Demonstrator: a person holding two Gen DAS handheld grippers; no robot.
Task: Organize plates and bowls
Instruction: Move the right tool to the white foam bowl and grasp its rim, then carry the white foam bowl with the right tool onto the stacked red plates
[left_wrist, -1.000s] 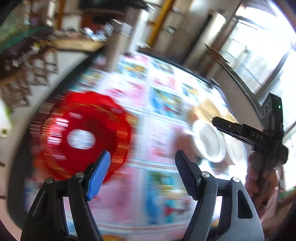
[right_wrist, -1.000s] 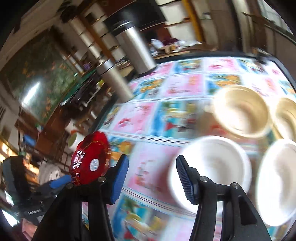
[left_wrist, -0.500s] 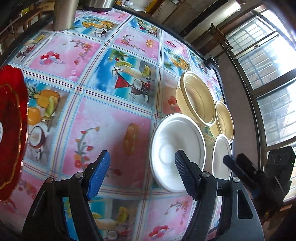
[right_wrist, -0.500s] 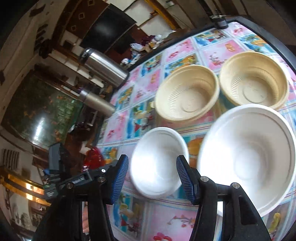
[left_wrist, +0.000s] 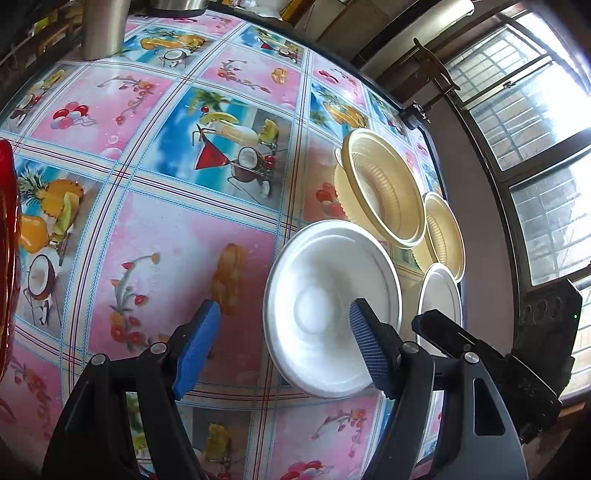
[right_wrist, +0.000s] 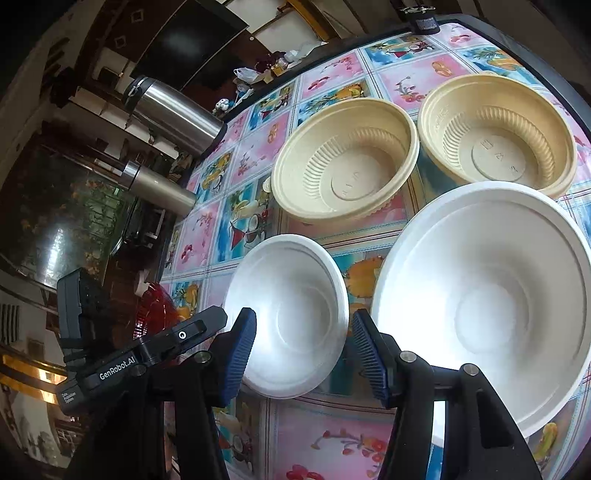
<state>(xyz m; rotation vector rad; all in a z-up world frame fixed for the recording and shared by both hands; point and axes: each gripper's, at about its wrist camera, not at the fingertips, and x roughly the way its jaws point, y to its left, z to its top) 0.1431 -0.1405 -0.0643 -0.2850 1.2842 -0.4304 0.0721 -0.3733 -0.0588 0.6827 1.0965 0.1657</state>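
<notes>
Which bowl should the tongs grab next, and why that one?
Probably the small white bowl. Both tongs are open and empty, and the right tongs already sit with one finger on each side of its near rim. Easing forward and closing on that rim looks like the next step, perhaps to nest it in the big white bowl beside it.

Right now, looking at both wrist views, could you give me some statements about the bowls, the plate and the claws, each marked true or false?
1. Four bowls stand on the table. True.
2. Both white bowls are stacked. False: they stand side by side.
3. The right claw grips a bowl. False: it is open and holds nothing.
4. The red plate lies apart from the bowls. True.
5. The left claw is shut. False: it is open.
</notes>
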